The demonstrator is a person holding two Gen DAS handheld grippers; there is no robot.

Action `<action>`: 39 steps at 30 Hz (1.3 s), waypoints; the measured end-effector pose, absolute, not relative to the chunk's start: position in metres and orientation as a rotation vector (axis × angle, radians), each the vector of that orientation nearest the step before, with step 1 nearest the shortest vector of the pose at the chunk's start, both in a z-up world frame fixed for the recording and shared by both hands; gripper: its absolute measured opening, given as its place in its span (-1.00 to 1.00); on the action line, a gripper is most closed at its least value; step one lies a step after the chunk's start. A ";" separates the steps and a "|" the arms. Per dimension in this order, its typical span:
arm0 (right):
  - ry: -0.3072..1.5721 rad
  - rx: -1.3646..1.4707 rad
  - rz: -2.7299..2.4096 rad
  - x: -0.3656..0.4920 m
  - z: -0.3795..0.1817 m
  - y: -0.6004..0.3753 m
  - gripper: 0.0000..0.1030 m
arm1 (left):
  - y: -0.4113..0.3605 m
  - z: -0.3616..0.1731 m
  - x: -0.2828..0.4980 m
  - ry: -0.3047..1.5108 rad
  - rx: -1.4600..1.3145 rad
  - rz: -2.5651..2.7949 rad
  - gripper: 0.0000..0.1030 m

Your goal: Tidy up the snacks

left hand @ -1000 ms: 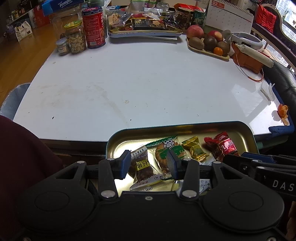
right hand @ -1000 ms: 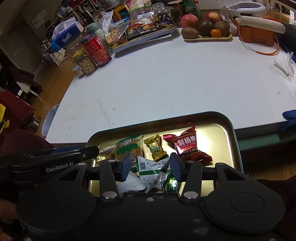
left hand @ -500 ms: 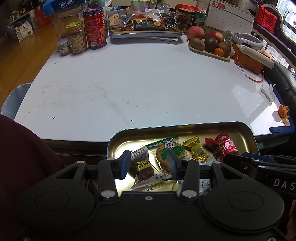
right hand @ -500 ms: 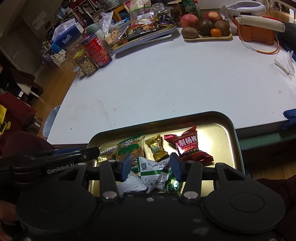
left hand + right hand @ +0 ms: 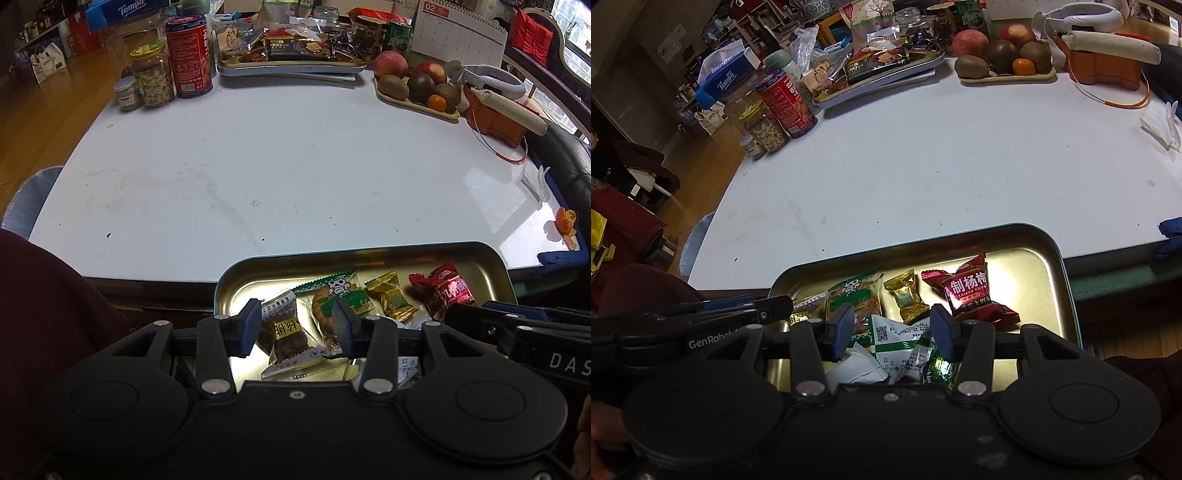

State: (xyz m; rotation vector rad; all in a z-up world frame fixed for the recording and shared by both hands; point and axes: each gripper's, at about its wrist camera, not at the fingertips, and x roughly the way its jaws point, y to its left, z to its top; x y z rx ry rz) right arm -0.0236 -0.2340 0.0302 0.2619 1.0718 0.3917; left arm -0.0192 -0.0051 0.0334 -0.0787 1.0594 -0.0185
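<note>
A gold metal tray [image 5: 491, 269] with several wrapped snacks hangs at the near edge of the white table [image 5: 277, 177]; both grippers hold its near rim. In it lie a red packet [image 5: 445, 291], a gold candy [image 5: 391, 301], a green cracker pack [image 5: 340, 299] and a brown nut pack [image 5: 282, 332]. My left gripper [image 5: 297, 328] is shut on the tray's near rim. In the right wrist view my right gripper [image 5: 894, 328] is shut on the tray [image 5: 1056, 266] rim too, above white-green wrappers [image 5: 886, 339]; the red packet [image 5: 967, 291] lies beyond.
At the table's back stand a red can [image 5: 188, 55], a nut jar [image 5: 153, 75], a second snack tray [image 5: 291, 62], a fruit tray [image 5: 417, 81], a calendar [image 5: 458, 29] and an orange box [image 5: 495, 118]. Orange peel [image 5: 567, 221] lies at the right edge.
Both grippers and the tray have shifted slightly forward toward the table; the snacks keep their places.
</note>
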 end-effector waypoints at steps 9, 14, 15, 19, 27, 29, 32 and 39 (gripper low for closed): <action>1.070 0.267 0.392 -0.025 0.031 -0.234 -0.04 | -0.003 0.036 -0.019 1.052 -0.078 0.018 -0.01; 1.068 0.263 0.393 -0.025 0.031 -0.234 -0.04 | -0.001 0.037 -0.020 1.041 -0.071 0.028 -0.01; 1.069 0.263 0.395 -0.025 0.031 -0.233 -0.04 | 0.000 0.036 -0.020 1.044 -0.076 0.024 -0.01; 1.066 0.261 0.398 -0.025 0.032 -0.232 -0.04 | 0.000 0.035 -0.019 1.055 -0.084 0.018 -0.01; 1.067 0.272 0.400 -0.025 0.032 -0.233 -0.04 | 0.000 0.036 -0.020 1.042 -0.081 0.028 -0.01; 1.065 0.270 0.399 -0.025 0.032 -0.233 -0.04 | 0.000 0.036 -0.020 1.041 -0.082 0.032 -0.01; 1.065 0.271 0.400 -0.025 0.032 -0.233 -0.04 | 0.001 0.037 -0.020 1.039 -0.089 0.030 -0.01; 1.064 0.272 0.402 -0.025 0.033 -0.233 -0.04 | 0.001 0.034 -0.019 1.052 -0.096 0.015 -0.03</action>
